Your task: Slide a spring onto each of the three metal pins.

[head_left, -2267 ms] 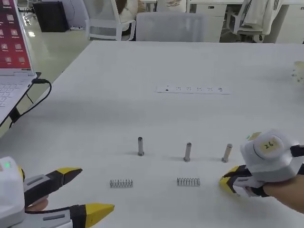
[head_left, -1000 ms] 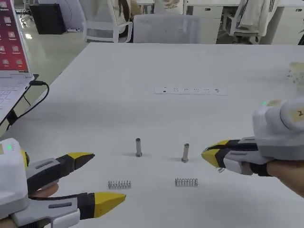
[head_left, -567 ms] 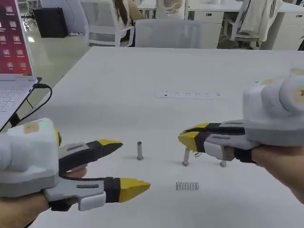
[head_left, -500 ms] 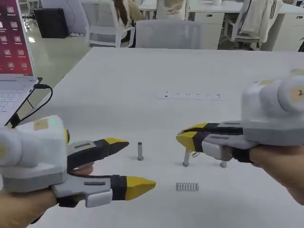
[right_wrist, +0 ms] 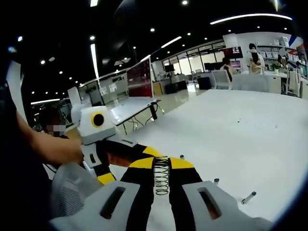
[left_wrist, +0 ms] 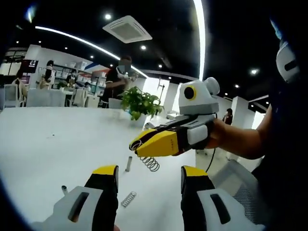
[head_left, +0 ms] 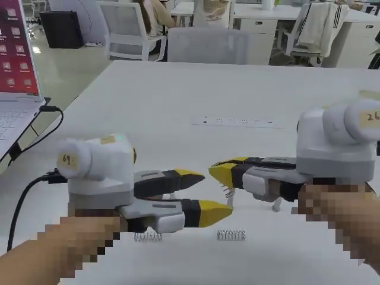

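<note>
One spring (right_wrist: 161, 175) is pinched in the right gripper (right_wrist: 161, 164); the left gripper (left_wrist: 149, 171) is spread. Two springs (head_left: 231, 235) lie on the counter (head_left: 178, 101); all three pins (right_wrist: 216, 181) seem bare, so none is done

right pin (head_left: 276, 205) mostly hidden under right hand-held gripper (head_left: 212, 170), laptop (head_left: 15, 59) cut off at left edge

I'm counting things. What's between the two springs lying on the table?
Nothing: in the head view the table is bare between the left spring and the right spring.
</note>
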Tool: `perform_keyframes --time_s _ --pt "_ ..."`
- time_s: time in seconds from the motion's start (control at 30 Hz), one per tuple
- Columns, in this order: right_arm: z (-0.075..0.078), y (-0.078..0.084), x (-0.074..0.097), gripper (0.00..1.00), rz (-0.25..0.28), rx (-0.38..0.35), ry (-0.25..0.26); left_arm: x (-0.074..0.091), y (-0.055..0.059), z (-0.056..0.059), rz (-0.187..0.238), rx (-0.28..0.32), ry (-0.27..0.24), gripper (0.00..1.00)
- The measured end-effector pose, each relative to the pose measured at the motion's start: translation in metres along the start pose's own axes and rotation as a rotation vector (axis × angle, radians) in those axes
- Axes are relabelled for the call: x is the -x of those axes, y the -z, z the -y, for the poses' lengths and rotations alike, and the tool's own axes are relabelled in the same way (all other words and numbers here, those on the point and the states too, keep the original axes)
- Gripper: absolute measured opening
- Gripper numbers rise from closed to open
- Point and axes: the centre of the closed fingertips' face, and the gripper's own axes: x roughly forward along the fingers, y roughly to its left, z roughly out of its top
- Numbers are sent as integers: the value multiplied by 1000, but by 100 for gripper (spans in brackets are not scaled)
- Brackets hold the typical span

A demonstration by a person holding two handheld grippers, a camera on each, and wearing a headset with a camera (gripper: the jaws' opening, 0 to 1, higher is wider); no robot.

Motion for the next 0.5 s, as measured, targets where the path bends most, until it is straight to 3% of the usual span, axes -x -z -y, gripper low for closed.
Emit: perform_keyframes --time_s 0.23,0.5 --pt "-4 -2 -3 8 26 -19 -8 -4 1 -7 25 111 3 38" --pt "-8 -4 -5 8 40 -20 -15 -4 10 -8 17 139 -6 27"
